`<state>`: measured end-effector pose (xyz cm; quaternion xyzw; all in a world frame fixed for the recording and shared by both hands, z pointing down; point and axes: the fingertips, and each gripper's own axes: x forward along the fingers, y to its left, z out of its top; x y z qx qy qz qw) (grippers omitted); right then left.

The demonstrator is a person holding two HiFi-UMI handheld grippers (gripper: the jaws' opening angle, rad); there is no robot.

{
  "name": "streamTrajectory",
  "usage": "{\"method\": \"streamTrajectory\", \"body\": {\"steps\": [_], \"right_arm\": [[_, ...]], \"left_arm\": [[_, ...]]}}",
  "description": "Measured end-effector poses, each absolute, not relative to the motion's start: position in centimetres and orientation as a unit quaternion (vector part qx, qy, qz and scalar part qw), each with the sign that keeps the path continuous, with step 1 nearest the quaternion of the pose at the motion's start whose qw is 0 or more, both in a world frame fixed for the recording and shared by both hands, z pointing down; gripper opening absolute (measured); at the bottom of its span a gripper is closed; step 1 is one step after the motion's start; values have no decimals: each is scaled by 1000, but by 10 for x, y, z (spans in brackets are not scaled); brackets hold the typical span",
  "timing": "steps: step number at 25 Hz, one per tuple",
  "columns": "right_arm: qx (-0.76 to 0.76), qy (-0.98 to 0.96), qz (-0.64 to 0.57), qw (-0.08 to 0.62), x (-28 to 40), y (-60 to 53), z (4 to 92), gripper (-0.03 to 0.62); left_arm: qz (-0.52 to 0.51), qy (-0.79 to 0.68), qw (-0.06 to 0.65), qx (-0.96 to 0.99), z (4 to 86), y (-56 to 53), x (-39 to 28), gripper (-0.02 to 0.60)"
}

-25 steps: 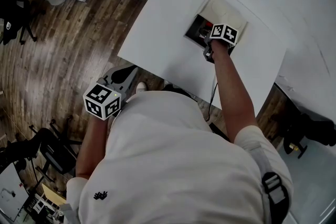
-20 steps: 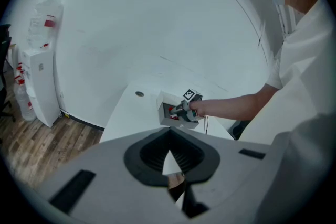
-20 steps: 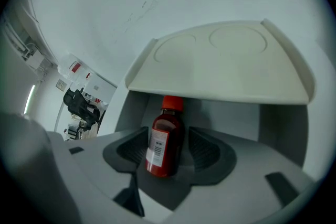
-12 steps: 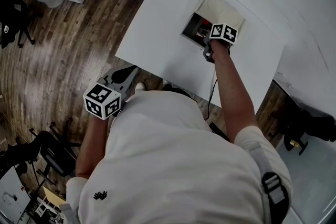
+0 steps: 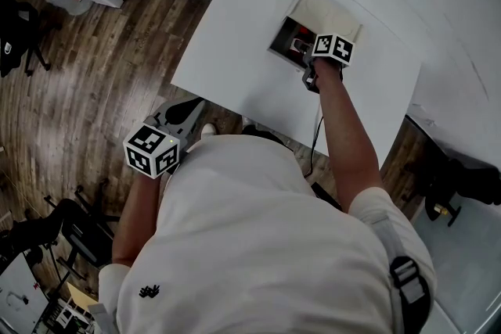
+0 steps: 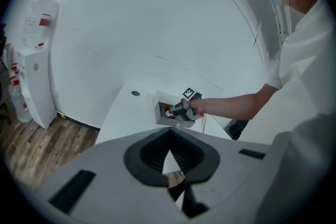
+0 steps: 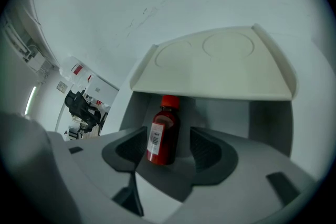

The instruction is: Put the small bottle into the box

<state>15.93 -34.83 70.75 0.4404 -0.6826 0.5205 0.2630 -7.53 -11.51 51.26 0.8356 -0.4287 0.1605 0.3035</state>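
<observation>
1 risk is noted: the small bottle (image 7: 164,134) stands upright inside the box (image 7: 262,123), unclamped between the right gripper's (image 7: 170,150) jaws. These have just been opening, so the bottle could be clipped and toppled on withdrawal. The left gripper (image 6: 170,157) is clenched, empty, well apart.

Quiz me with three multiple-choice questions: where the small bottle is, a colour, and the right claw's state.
1. Where is the small red plastic bottle with the white label?
A. Held up in the air
B. Upright inside the grey box, under its raised cream lid
C. Lying flat beside the box

2. What colour is the bottle's cap?
A. Red
B. Blue
C. White

3. How is the right claw?
A. Shut on the bottle
B. Open, either side of the bottle
C. Shut and empty

Answers: B, the box walls surround it; A, the cap matches the red body; B, the pads, which have just been opening, stand clear of the bottle between them.
</observation>
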Motion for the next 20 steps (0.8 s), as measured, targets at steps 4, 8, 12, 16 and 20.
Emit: {"method": "streamTrajectory", "body": {"steps": [4, 8, 12, 16, 20], "right_arm": [[445, -682, 518, 261, 162, -346, 705, 261], [449, -682, 517, 257, 162, -345, 700, 261], [452, -685, 513, 251, 163, -343, 693, 261], [460, -688, 505, 247, 166, -341, 684, 261], [465, -691, 500, 239, 167, -335, 673, 259]], "left_arm": [[160, -428, 303, 836, 513, -112, -77, 6], [159, -426, 301, 838, 512, -110, -80, 6], [159, -422, 299, 841, 511, -107, -80, 6], [159, -414, 297, 845, 511, -105, -81, 6], [158, -407, 294, 850, 510, -101, -83, 6]]}}
